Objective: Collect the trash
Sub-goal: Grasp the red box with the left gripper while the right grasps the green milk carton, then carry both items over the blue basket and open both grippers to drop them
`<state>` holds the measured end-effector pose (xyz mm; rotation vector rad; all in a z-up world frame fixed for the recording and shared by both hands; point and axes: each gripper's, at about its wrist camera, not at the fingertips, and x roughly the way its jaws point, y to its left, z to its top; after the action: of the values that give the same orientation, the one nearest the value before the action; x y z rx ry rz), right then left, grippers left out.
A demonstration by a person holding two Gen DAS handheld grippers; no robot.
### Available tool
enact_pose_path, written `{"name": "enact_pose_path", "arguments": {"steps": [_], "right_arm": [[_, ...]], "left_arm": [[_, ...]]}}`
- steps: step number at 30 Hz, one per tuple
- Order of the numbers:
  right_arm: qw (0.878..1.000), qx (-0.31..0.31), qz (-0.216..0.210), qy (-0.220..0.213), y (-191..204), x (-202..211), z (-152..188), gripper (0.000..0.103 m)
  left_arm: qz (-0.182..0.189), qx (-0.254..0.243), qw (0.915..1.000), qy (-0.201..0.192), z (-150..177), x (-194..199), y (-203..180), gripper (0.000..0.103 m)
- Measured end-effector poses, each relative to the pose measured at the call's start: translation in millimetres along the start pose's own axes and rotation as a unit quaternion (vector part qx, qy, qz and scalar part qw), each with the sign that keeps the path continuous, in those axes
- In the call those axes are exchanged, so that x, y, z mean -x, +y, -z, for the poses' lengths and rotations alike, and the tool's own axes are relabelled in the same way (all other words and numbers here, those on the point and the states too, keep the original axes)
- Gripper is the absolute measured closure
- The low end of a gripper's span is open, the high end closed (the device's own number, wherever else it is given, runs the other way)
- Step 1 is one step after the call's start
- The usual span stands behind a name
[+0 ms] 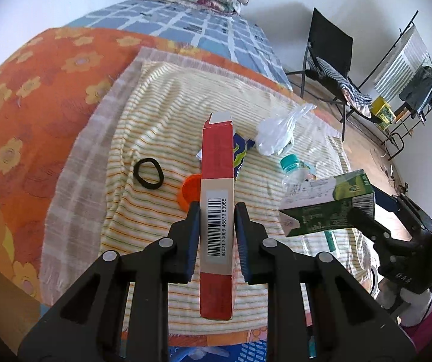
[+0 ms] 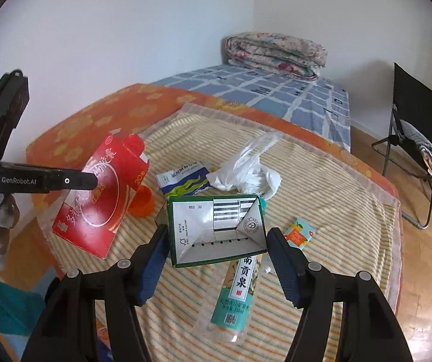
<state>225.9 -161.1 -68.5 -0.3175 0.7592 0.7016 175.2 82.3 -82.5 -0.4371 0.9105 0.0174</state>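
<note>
Red flat cardboard box [image 1: 217, 211] with a barcode strip on its narrow edge sits clenched between the pads of the left gripper [image 1: 217, 235], held clear above the striped yellow-and-white cloth [image 1: 161, 114]. In the right wrist view the same box [image 2: 98, 199] shows its broad red face with gold lettering, its far-end flap open.

Right gripper [image 2: 217, 247] grasps a green-and-white drink carton [image 2: 216, 229] across its width, the folded bottom of the carton facing the camera; the carton [image 1: 330, 202] is likewise raised off the cloth.

Items lying on the cloth:
- clear plastic water bottle with a teal label [image 2: 237, 289], on its side below the carton;
- crumpled white plastic bag [image 2: 246, 172];
- blue-and-white printed wrapper [image 2: 185, 181], just beside the bag;
- small orange plastic cup [image 2: 143, 202], near the red box;
- small orange-and-teal sachet [image 2: 300, 232];
- black elastic hair band [image 1: 149, 173].

The cloth covers an orange floral bedspread [image 1: 29, 90].
</note>
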Motion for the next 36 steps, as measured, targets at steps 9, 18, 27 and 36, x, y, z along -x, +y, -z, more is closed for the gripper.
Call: {"name": "enact_pose_path", "arguments": {"steps": [9,18,27,36], "right_arm": [[0.999,-0.008,-0.024,-0.024,7.2,45.3,4.4,0.035],[0.998,-0.018,-0.052,-0.015,19.3,72.2,26.2,0.035],[0.996,-0.024,-0.086,0.007,38.5,91.4,67.1,0.035],[0.994,-0.019,-0.097,0.035,57.3,97.6,112.0,0.035]], "left_arm": [[0.008,-0.030,0.9990,-0.032,13.8,39.3,-13.8,0.081],[-0.001,-0.081,0.9957,-0.045,44.6,65.4,-28.2,0.081],[0.013,-0.104,0.9942,-0.024,95.3,78.4,-35.1,0.081],[0.021,-0.118,0.9927,-0.010,140.6,83.5,-42.7,0.081]]}}
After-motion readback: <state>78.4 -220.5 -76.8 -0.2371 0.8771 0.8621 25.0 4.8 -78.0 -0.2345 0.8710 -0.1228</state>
